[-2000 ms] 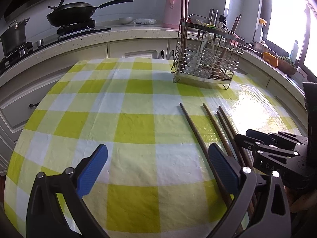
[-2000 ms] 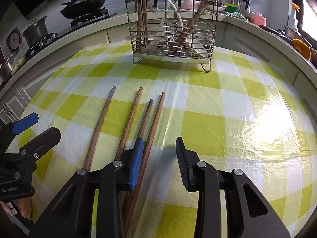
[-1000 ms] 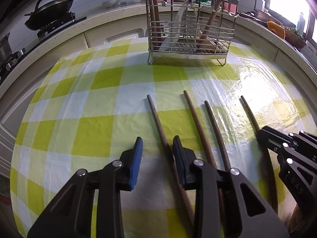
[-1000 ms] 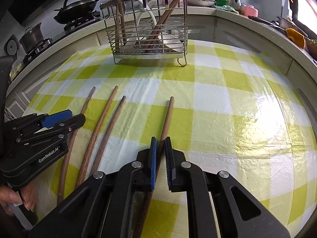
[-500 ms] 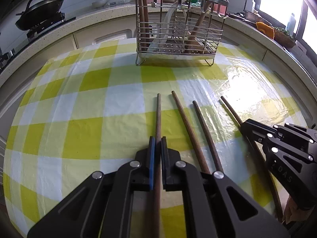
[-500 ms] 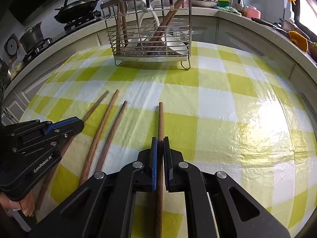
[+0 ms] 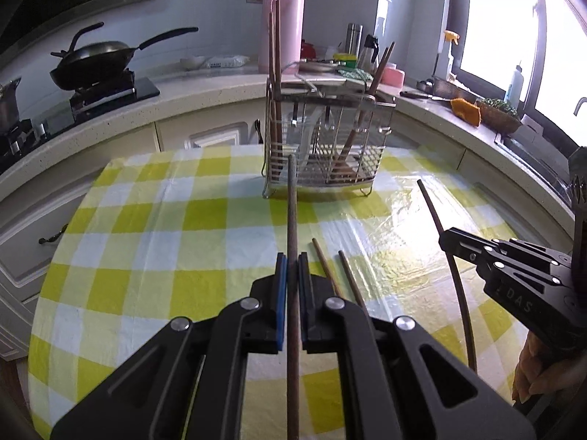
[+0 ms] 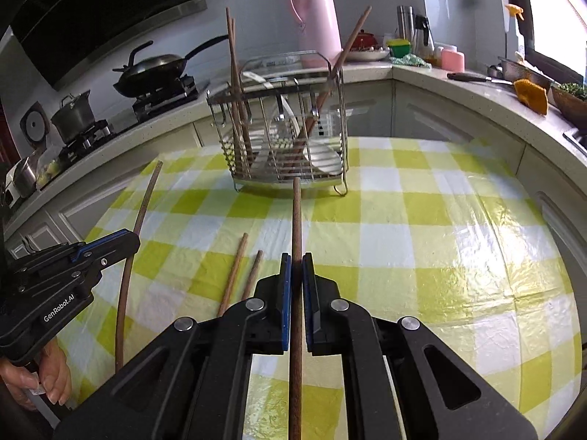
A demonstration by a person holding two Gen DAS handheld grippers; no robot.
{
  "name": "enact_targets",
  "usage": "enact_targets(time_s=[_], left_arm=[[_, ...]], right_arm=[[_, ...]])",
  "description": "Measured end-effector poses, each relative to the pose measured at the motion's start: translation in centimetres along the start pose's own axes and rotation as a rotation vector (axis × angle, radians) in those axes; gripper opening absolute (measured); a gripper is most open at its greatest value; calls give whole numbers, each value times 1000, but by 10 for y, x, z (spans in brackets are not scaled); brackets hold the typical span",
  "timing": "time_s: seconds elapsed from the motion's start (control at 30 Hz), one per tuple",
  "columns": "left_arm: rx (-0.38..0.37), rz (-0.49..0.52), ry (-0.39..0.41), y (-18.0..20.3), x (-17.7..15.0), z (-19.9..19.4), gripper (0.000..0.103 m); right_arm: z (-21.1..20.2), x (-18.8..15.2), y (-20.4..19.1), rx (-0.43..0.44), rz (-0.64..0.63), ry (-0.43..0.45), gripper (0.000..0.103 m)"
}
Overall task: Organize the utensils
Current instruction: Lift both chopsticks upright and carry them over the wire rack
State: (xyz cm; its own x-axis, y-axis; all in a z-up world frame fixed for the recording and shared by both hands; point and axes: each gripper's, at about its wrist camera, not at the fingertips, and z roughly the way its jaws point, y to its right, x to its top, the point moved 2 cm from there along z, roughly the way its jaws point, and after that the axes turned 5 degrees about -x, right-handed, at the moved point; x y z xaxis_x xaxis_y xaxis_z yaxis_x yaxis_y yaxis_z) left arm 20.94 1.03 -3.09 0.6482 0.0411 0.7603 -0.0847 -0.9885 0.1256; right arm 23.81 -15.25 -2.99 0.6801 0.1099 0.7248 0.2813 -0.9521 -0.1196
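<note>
A: Left wrist view? 
B: Ahead, a silver wire utensil rack [image 7: 323, 146] is holding upright brown wooden chopsticks [image 7: 274, 73]. A yellow-checked tablecloth [image 7: 154, 242] is lying below. The left gripper [image 7: 292, 275] is clamping a long brown chopstick [image 7: 292, 220].

A: Right wrist view? 
B: The right gripper [image 8: 296, 275] is pinching another brown wooden chopstick [image 8: 296, 220]; two loose chopsticks [image 8: 234, 267] are lying left of it.

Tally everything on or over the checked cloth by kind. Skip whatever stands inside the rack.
Chopsticks: 4. One is clamped in the left gripper, one in the right gripper, and two lie on the cloth.
Wire rack: 1
Grippers: 2
Total: 7
</note>
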Motion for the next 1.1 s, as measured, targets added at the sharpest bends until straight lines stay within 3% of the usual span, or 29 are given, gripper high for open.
enact_targets(time_s=[0.5,1.1], left_arm=[[-19,41,218,17,34,-81,6],[-6,106,277,26,61,-102,6]], right_arm=[[-86,32,-19,39,-34,223,7],[-121,56,-29,21,-88,383,7]])
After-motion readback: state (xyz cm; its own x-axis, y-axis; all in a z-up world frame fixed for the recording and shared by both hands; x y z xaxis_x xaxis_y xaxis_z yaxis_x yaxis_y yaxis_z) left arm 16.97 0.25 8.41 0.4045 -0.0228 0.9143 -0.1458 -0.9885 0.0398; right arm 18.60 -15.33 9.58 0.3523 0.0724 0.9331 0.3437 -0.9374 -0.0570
